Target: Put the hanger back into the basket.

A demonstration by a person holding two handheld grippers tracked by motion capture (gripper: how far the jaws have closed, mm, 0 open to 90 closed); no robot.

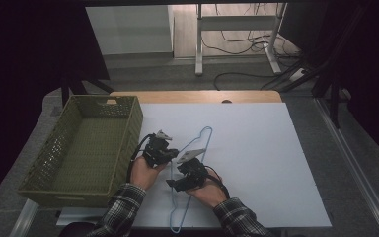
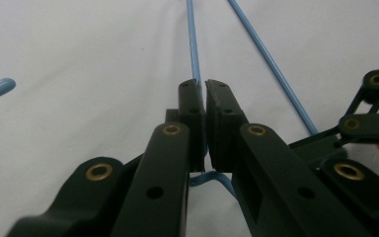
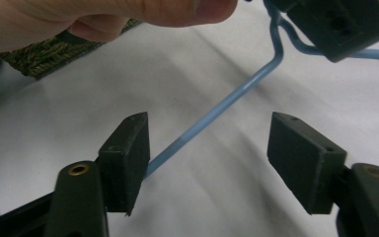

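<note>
Lying flat on the white table (image 1: pixel 256 148), the blue wire hanger (image 1: pixel 201 148) was seen w/ its hook pointing away from the person and its long base running back toward the near edge, approx. between the two hands. The left gripper (image 1: pixel 170 153) was clenched on the wire near the bend below the hook; in the left gripper view the jaws were pressed together w/ the blue wire (image 2: pixel 193 44) running out from between them. The right gripper (image 3: pixel 209 163) was not yet gripping: its jaws stood apart w/ a straight run of the wire (image 3: pixel 217 111) passing between them, touching or nearly touching the left pad, well off the right one. No pressure on the wire was seen there.

Risks, as judged from this:
- Wire sat off-centre in the right jaws, so on closing it could be shoved sideways and pinched at a pad edge, or it could slip out altogether.
- Thin, smooth wire held at one point only by the left gripper: the hanger could pivot or spring if lifted before the 2nd grip was made.
- Both grippers were close together, so a clash of jaws was possible.
- The green basket (image 1: pixel 86 148) stood just left of the left hand (image 1: pixel 144 173); a swinging hanger end could catch its rim.
</note>
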